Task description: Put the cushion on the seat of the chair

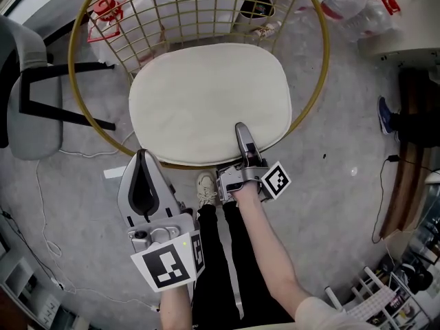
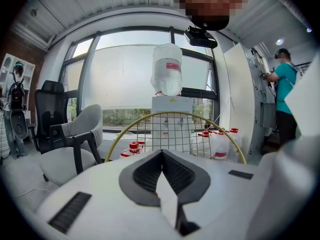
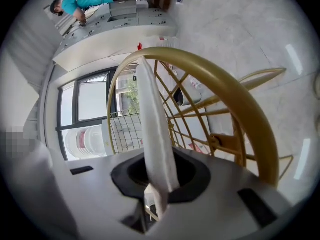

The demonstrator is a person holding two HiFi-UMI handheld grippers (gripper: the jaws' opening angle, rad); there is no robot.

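Observation:
A cream oval cushion (image 1: 206,102) lies over the round seat of the gold wire chair (image 1: 328,47), tilted slightly. My right gripper (image 1: 242,130) is at the cushion's near edge and is shut on it. In the right gripper view the cushion (image 3: 152,124) shows as a thin white edge running up from between the jaws of the right gripper (image 3: 159,159), with the chair's gold rim (image 3: 240,104) beside it. My left gripper (image 1: 142,158) hangs lower left of the chair, apart from the cushion. The left gripper (image 2: 162,153) is shut with nothing in it.
A grey armchair (image 1: 31,108) stands to the left. Water bottles with red caps (image 1: 110,12) sit behind the chair. The person's legs and a shoe (image 1: 206,188) are just below the seat's front. A water dispenser (image 2: 167,74) and a person in teal (image 2: 282,84) are farther off.

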